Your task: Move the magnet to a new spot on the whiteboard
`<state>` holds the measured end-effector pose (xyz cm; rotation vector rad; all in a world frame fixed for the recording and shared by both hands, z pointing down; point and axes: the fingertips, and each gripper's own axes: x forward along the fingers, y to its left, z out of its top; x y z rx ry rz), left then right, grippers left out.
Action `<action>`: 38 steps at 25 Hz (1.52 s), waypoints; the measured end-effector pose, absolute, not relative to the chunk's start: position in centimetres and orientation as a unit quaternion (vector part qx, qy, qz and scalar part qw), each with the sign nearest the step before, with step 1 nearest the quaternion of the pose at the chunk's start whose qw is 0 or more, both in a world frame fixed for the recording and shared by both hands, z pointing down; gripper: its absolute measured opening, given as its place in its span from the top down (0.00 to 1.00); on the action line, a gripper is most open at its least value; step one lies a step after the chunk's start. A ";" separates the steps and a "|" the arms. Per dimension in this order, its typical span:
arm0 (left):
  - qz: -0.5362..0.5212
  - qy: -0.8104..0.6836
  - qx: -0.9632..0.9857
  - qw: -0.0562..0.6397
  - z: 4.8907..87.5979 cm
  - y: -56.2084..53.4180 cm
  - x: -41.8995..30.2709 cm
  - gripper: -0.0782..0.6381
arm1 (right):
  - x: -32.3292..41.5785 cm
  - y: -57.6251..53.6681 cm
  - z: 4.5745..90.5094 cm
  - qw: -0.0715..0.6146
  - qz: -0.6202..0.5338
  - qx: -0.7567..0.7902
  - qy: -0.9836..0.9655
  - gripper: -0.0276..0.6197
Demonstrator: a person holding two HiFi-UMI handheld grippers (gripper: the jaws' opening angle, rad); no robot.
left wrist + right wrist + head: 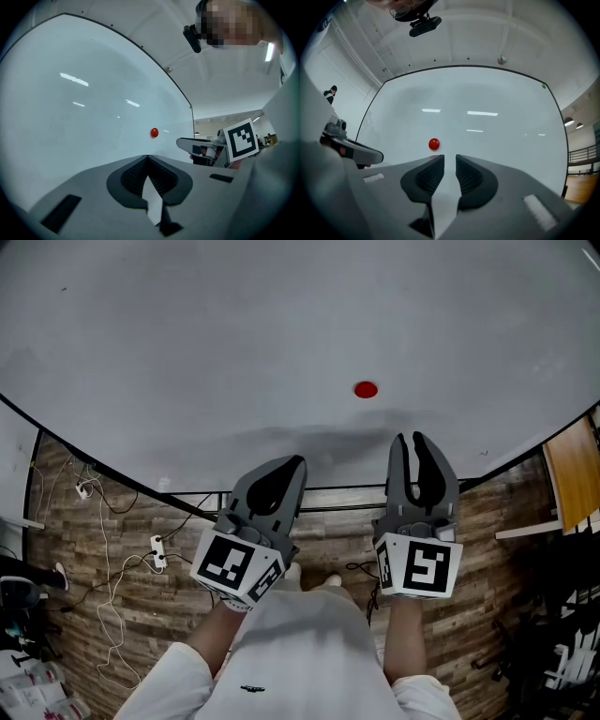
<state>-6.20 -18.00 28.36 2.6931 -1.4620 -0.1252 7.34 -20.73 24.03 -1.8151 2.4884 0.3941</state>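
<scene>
Small red magnet (366, 389) stuck on the pale whiteboard (234, 334), my right gripper (411, 437) just below and right of the magnet, not touching it, jaws slightly parted and empty, my left gripper (298, 461) below and left of the magnet, jaws closed together on nothing

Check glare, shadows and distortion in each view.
Head view: a soft shadow lies on the whiteboard below the magnet, and the wide lens bows the whiteboard's edge. Left gripper view: ceiling-light streaks glare on the whiteboard, and the corners are dark. Right gripper view: similar streaks above the magnet, which is sharp.
</scene>
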 end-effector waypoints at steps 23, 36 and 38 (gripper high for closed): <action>-0.034 -0.457 0.887 0.056 30.8 -18.7 -3.7 0.88 | 12.3 -18.2 31.2 -0.003 0.067 -0.595 0.801 0.94; -0.028 -0.452 0.889 0.064 31.9 -19.0 -3.5 0.88 | 12.0 -18.2 32.0 -0.012 0.065 -0.591 0.804 0.94; -0.027 -0.451 0.890 0.064 31.9 -19.0 -3.3 0.88 | 12.1 -18.3 31.8 -0.010 0.064 -0.590 0.804 0.94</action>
